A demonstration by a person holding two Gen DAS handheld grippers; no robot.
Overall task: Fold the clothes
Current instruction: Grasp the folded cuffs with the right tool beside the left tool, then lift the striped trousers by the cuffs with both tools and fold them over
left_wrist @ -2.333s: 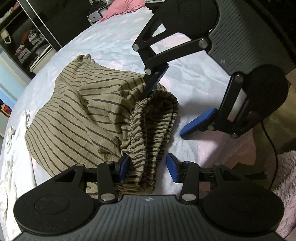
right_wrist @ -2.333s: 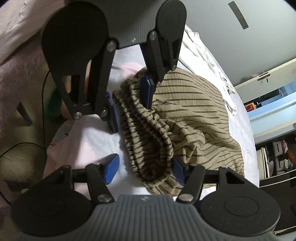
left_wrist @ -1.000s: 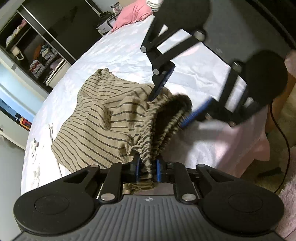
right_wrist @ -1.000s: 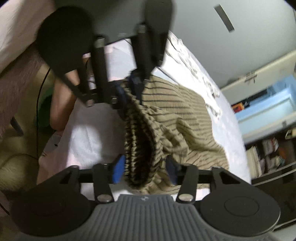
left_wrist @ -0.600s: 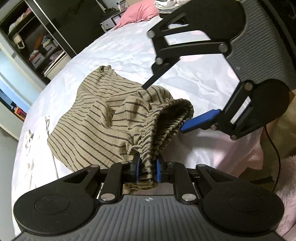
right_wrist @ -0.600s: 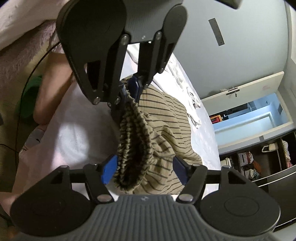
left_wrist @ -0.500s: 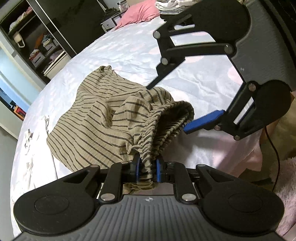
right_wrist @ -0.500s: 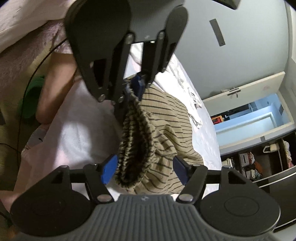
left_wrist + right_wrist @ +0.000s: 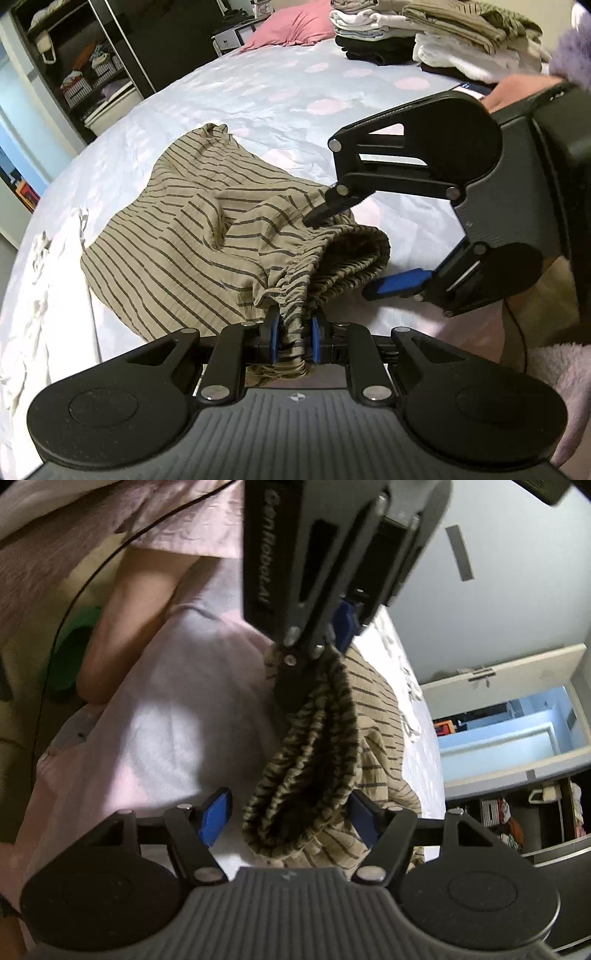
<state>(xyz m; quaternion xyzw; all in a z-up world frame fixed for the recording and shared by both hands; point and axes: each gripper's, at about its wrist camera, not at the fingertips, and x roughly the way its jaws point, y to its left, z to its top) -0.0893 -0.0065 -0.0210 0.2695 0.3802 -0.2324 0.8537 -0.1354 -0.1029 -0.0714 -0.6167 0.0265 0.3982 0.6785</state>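
In the left wrist view, the left gripper (image 9: 294, 341) clenched the gathered waistband of the tan, dark-striped crinkled garment (image 9: 192, 236) lying on the pale dotted bedsheet (image 9: 280, 92); folded clothes stacks (image 9: 424, 37) lay beyond the garment. In the right wrist view, the right gripper (image 9: 288, 818) gaped wide around the waistband.

left tongs (image 9: 294, 339): pinched closed | right tongs (image 9: 288, 814): spread wide, angled toward left

Tan striped shorts (image 9: 192, 236) with dark thin stripes, crumpled, lying spread on the bed. Gathered elastic waistband (image 9: 347, 258) faces the bed edge, lifted, gaping open; legs trail away flat, wrinkled.
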